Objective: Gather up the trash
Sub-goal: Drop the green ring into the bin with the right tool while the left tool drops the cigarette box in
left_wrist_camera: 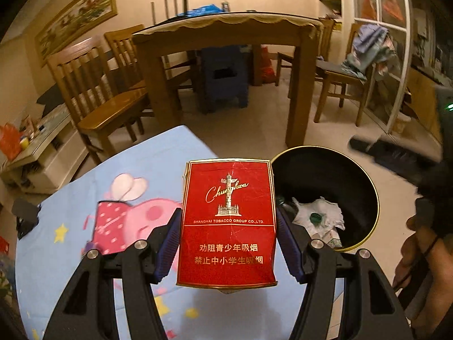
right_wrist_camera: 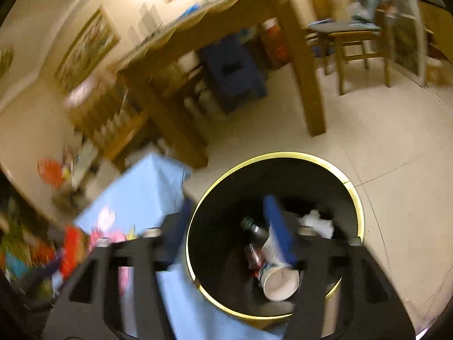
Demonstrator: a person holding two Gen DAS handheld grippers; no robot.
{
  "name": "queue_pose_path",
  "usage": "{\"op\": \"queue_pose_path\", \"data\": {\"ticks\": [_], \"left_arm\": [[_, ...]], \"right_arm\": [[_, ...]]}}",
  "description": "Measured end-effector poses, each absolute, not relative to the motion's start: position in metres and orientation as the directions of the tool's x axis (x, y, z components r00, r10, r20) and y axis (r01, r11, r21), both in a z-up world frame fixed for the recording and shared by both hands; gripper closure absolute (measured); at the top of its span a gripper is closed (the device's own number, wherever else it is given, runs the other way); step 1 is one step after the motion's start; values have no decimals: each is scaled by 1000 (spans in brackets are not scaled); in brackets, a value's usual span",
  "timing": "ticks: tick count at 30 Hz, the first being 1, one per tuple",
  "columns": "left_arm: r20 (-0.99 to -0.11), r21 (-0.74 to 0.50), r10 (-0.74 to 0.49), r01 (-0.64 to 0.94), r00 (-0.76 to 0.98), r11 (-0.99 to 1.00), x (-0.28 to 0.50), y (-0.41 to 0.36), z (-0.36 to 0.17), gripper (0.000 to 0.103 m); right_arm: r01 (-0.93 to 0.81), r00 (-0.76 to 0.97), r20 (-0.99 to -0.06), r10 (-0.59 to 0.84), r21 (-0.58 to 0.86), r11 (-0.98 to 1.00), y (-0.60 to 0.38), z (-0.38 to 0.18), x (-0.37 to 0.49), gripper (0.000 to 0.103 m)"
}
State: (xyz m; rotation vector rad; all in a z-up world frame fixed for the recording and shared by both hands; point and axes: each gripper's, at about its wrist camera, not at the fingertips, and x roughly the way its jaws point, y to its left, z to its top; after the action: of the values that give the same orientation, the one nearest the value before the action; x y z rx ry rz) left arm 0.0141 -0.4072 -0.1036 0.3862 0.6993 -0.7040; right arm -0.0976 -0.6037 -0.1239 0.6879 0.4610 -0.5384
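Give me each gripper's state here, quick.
Left gripper: shut on the red cigarette pack, above the blue tablecloth.
Right gripper: open, holding nothing, over the bin.

Bin [right_wrist_camera: 357,198] mouth is open from above, but bottom is partly filled w/ paper cup [right_wrist_camera: 279,279], bottle [right_wrist_camera: 254,231] and crumpled paper [right_wrist_camera: 317,222]. Left gripper [left_wrist_camera: 228,240], jaws filled by red cigarette pack [left_wrist_camera: 228,221], sits over blue tablecloth [left_wrist_camera: 136,167] just beside the bin rim. Right gripper [right_wrist_camera: 226,232], jaws spread, hangs over bin mouth; bare floor [right_wrist_camera: 396,155] beyond, dining table leg [right_wrist_camera: 305,85] further back.
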Motion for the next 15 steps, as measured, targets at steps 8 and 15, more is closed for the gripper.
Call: {"op": "queue_pose_path", "data": {"ticks": [8,15], "left_arm": [[-727,88,-507,796,462,599,6,-483,-117,41],[-747,65,-528,836,403,545,5,-514,-128,27]], "right_arm": [[634,772,-482,-414,630,448,-649,-129,-165,6],[632,770,-479,-421,659,408,-662,-136,-188,6]]}}
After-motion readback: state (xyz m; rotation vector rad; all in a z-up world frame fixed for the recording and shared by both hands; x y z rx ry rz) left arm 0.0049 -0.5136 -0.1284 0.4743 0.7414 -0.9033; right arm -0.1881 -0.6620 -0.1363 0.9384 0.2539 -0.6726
